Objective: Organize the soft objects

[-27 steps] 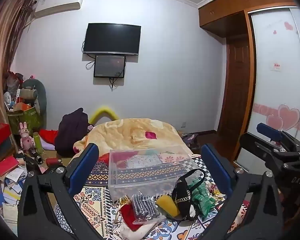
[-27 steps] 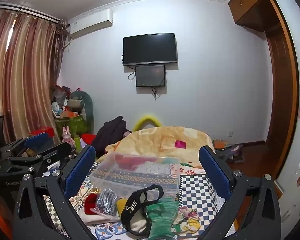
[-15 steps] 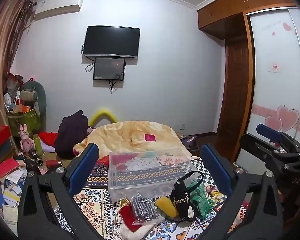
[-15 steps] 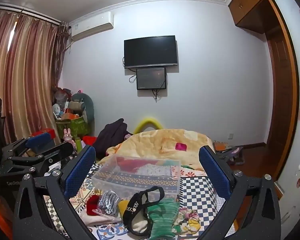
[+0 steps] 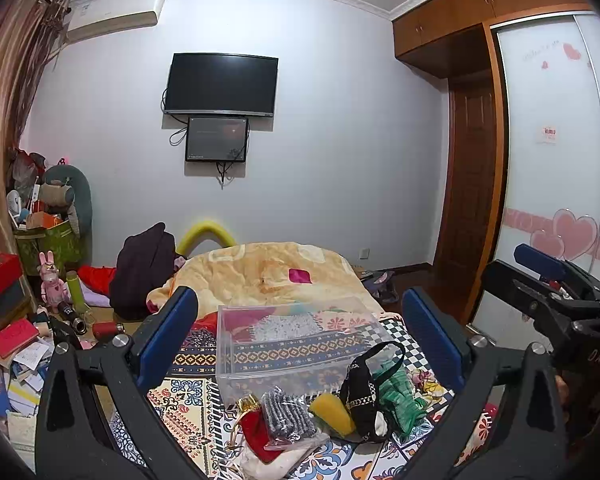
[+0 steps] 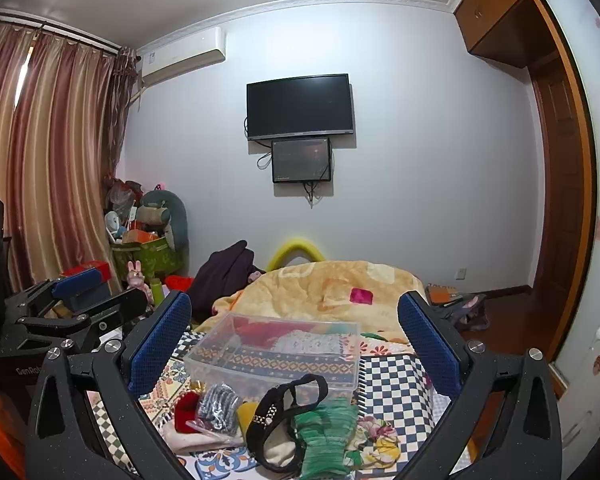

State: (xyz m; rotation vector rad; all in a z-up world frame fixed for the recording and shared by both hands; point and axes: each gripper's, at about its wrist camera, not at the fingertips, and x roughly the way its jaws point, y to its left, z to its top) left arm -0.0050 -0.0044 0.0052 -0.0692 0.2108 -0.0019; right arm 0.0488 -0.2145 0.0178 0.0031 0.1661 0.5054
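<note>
A clear plastic box point(image 5: 292, 344) point(image 6: 276, 352) stands on the patterned bed cover. In front of it lie soft items in a row: a red pouch point(image 5: 256, 432), a bagged grey knit point(image 5: 286, 414) point(image 6: 216, 404), a yellow sponge point(image 5: 332, 412), a black bag point(image 5: 364, 392) point(image 6: 276, 420) and a green cloth point(image 5: 398, 394) point(image 6: 326, 436). My left gripper point(image 5: 300, 336) is open and empty, held above and behind the items. My right gripper point(image 6: 294, 340) is open and empty too. Each gripper shows at the edge of the other's view.
A yellow quilt point(image 5: 268, 272) is heaped behind the box. A dark garment point(image 5: 144, 268) sits to its left. Clutter of books, boxes and toys point(image 5: 16, 320) fills the left floor. A wardrobe with sliding doors point(image 5: 552, 160) stands on the right.
Both grippers have tilted slightly downward and drawn a little nearer; the room shifts up in view. Nothing was grasped or moved.
</note>
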